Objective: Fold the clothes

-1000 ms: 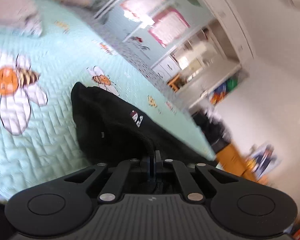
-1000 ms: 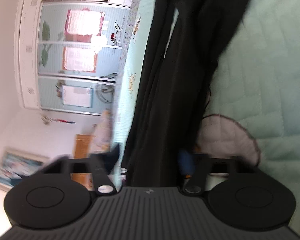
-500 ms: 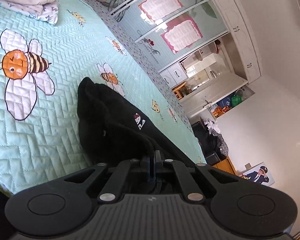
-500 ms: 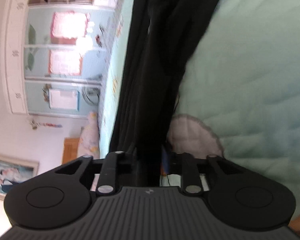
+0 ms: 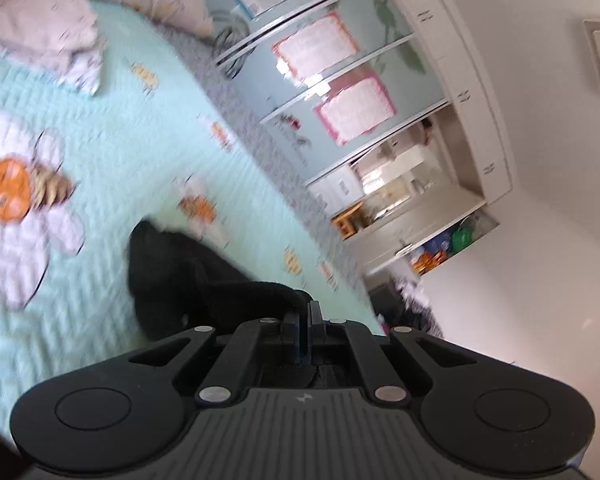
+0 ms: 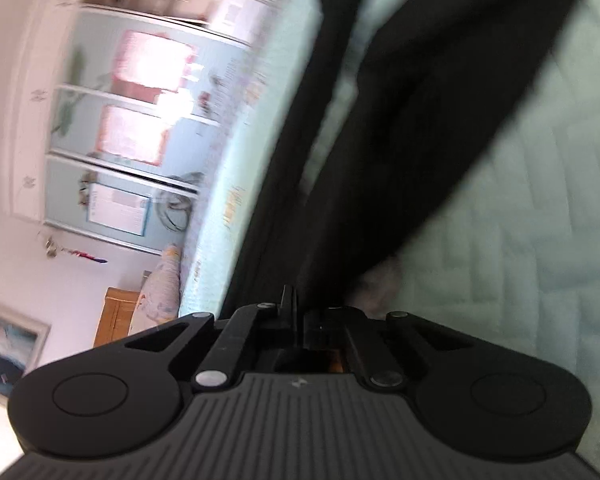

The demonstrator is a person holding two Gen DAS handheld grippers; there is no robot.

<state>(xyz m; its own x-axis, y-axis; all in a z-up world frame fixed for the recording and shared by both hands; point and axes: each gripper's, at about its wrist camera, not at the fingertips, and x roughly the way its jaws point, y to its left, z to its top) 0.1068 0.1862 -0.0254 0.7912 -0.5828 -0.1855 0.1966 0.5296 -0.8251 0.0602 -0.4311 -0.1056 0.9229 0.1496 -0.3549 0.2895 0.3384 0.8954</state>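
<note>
While my left gripper [image 5: 303, 316] and right gripper [image 6: 296, 308] each clamp the black garment [image 6: 400, 128], it stretches lengthwise away from me over the mint quilt [image 5: 112, 168].

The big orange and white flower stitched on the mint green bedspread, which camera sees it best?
The left wrist view. The orange-centred white flower lies almost whole on the quilted mint bedspread, though blurred. The right wrist view shows only plain bedspread and black garment, no orange flower.
</note>
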